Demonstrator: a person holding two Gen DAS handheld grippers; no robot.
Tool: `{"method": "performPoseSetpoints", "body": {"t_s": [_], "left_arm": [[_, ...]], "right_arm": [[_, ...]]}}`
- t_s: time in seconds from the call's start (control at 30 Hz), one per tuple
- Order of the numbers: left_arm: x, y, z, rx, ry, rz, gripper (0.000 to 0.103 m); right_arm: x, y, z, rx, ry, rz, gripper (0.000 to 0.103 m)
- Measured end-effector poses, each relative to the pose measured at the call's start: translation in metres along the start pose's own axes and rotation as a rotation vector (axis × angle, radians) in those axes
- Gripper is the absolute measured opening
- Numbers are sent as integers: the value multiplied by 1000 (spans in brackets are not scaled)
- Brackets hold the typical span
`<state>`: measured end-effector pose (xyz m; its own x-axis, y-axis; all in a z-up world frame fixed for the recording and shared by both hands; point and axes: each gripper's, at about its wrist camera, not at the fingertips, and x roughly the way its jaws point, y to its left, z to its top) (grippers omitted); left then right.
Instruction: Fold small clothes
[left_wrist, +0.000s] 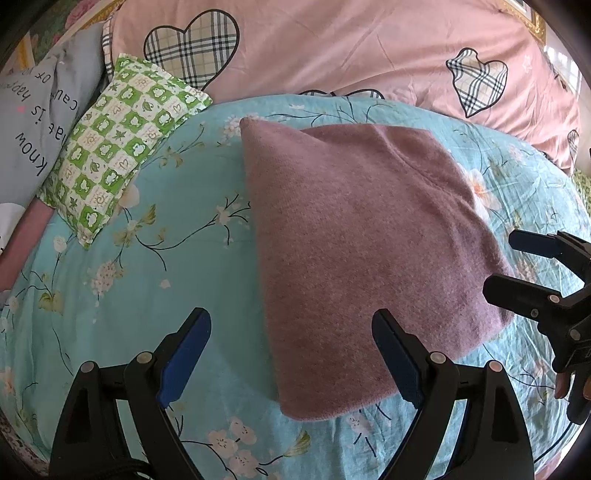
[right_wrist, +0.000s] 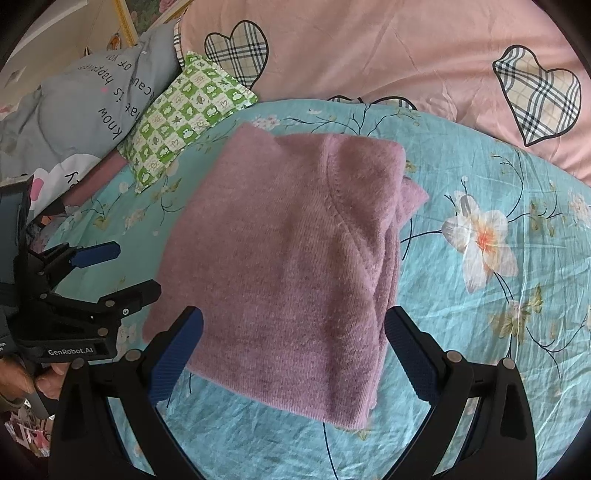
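A mauve knit sweater (left_wrist: 362, 236) lies folded into a compact rectangle on the turquoise floral bedsheet (left_wrist: 147, 280). It also shows in the right wrist view (right_wrist: 291, 266), with a seam curving across its top layer. My left gripper (left_wrist: 291, 350) is open and empty, hovering over the sweater's near left corner. My right gripper (right_wrist: 293, 350) is open and empty, over the sweater's near edge. Each gripper shows in the other's view: the right one (left_wrist: 509, 266) at the sweater's right edge, the left one (right_wrist: 136, 269) at its left edge.
A green checked small pillow (left_wrist: 118, 162) lies at the far left of the sheet. A grey pillow with printed words (left_wrist: 40, 122) sits behind it. A pink duvet with plaid hearts (left_wrist: 351, 55) covers the far side of the bed.
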<state>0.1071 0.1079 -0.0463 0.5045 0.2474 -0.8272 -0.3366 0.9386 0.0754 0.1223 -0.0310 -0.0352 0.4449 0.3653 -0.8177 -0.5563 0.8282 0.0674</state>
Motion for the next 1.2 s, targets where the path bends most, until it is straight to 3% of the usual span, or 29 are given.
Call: {"method": "performPoseSetpoints", "body": {"t_s": [1.2], "left_arm": [[1, 1, 10, 3, -11, -3, 90]], "right_arm": [[3, -4, 10, 2, -5, 12, 99]]}}
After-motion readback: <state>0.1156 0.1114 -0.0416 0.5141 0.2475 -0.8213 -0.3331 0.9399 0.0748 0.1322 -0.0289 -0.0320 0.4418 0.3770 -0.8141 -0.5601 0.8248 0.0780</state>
